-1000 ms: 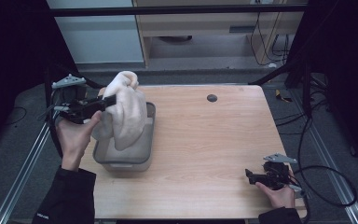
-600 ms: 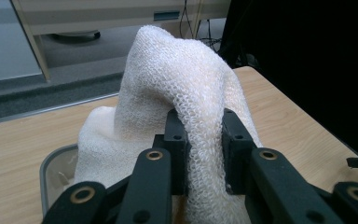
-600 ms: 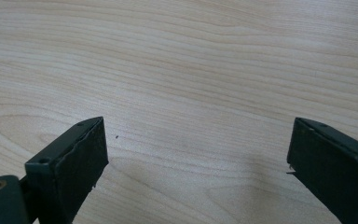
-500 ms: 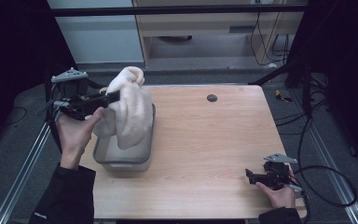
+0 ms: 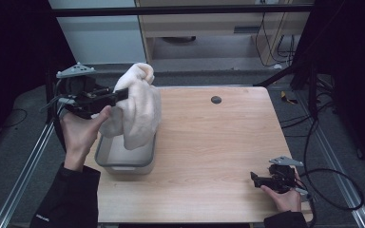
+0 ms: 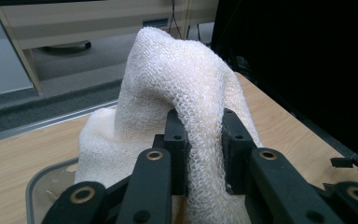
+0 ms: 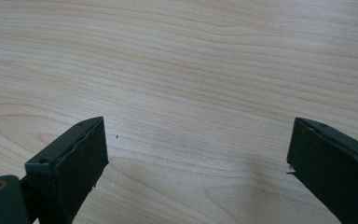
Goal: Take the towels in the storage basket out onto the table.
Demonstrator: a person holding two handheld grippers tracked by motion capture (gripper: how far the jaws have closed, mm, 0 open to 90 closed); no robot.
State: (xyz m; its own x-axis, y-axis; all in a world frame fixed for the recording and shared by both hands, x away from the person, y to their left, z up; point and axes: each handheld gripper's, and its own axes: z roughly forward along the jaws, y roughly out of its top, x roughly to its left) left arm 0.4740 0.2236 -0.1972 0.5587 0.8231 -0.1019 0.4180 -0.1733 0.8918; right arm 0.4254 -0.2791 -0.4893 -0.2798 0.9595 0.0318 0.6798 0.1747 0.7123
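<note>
Your left gripper (image 5: 120, 95) is pinching the white knitted towel (image 5: 138, 111), which is hanging above the grey tub (image 5: 123, 161) at the table's (image 5: 218, 156) left edge, its lower end reaching into the tub. Your right gripper (image 5: 255, 178) is resting near the front right corner, jaws spread wide over bare wood.
</note>
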